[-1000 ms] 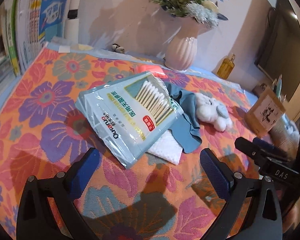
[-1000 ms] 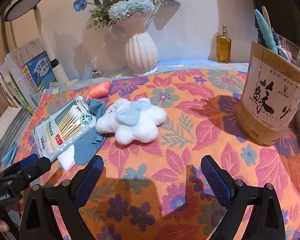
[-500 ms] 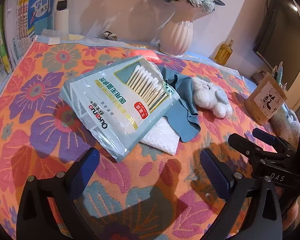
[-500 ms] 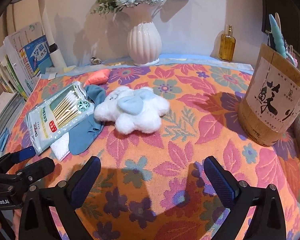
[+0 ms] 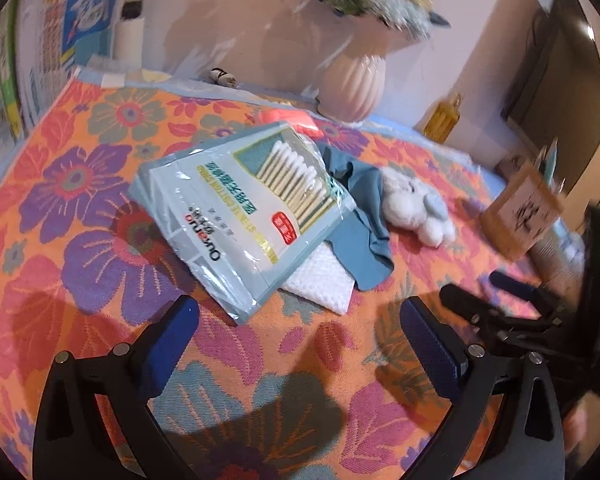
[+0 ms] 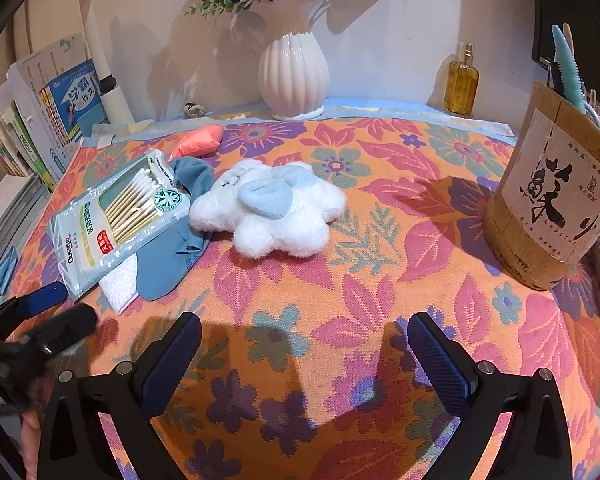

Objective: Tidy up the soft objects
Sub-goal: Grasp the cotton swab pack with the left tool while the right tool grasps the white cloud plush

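Note:
A pale cotton swab packet (image 5: 244,208) (image 6: 120,220) lies on the floral cloth, over a teal cloth (image 5: 364,220) (image 6: 172,264) and a white mesh pad (image 5: 320,280) (image 6: 118,286). A white and blue plush toy (image 6: 268,208) (image 5: 416,208) sits beside them. An orange soft piece (image 6: 200,140) (image 5: 296,120) lies behind. My left gripper (image 5: 296,328) is open and empty, just in front of the packet. My right gripper (image 6: 304,340) is open and empty, in front of the plush toy.
A white vase with flowers (image 6: 294,72) and an amber bottle (image 6: 462,80) stand at the back. A bamboo pen holder (image 6: 552,208) stands at the right. Books (image 6: 48,112) lean at the left edge. The floral cloth (image 6: 380,280) covers the table.
Both grippers have moved a little nearer the pile. Both stay open. The objects have not moved.

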A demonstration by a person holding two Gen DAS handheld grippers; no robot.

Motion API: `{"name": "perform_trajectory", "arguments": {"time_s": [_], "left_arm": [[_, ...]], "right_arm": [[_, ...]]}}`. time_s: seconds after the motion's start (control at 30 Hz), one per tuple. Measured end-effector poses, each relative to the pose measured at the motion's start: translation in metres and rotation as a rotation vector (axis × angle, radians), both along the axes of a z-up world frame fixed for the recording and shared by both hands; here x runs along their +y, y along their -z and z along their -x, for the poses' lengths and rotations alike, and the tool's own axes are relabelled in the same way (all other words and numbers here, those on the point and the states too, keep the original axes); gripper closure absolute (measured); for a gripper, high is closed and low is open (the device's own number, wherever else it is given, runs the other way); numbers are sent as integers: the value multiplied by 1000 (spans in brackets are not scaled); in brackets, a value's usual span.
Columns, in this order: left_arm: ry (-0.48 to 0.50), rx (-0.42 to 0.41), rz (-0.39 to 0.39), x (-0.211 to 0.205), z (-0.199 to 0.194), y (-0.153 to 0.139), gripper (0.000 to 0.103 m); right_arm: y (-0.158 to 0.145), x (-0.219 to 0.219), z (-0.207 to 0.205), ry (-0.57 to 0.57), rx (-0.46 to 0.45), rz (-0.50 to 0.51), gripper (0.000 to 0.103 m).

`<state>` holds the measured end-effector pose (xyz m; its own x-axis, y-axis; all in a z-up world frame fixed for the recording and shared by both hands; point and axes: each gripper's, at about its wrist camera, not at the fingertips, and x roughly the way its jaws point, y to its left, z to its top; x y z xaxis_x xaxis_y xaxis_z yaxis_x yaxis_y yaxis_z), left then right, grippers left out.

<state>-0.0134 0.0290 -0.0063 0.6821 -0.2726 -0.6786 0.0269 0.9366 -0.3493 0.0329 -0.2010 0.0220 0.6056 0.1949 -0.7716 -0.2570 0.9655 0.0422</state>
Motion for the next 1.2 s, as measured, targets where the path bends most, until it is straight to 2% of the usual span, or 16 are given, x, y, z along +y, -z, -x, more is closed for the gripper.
{"name": "perform_trajectory", "arguments": {"time_s": [0.13,0.27,0.37,0.5,0.6,0.7,0.8,0.9,0.97,1.2], "left_arm": [[2,-11,189,24,2,4,2],[-34,-13,288,38,5,9,2],[-37,-12,261,33,5,8,2],[-30,-4,175,20,4,5,2],[-25,-1,151,20,3,5,2],[-26,-4,178,25,3,6,2],[-34,-7,250,35,3,9,1],[-34,-7,281,39,3,10,1],[-47,-7,236,33,4,8,1],[-60,0,-13,4,5,0,1]], "right_arm": [[2,-1,-2,-3,14,-7,0],[3,-1,-3,2,23,-6,0],[3,0,-3,-4,24,4,0],[6,0,-5,-9,41,3,0],[9,0,-8,-12,64,3,0],[9,0,-7,-14,61,7,0],[9,0,-7,-13,60,5,0],[8,0,-5,-16,57,1,0],[9,1,-6,-23,61,5,0],[11,5,-8,-70,81,9,0]]}}
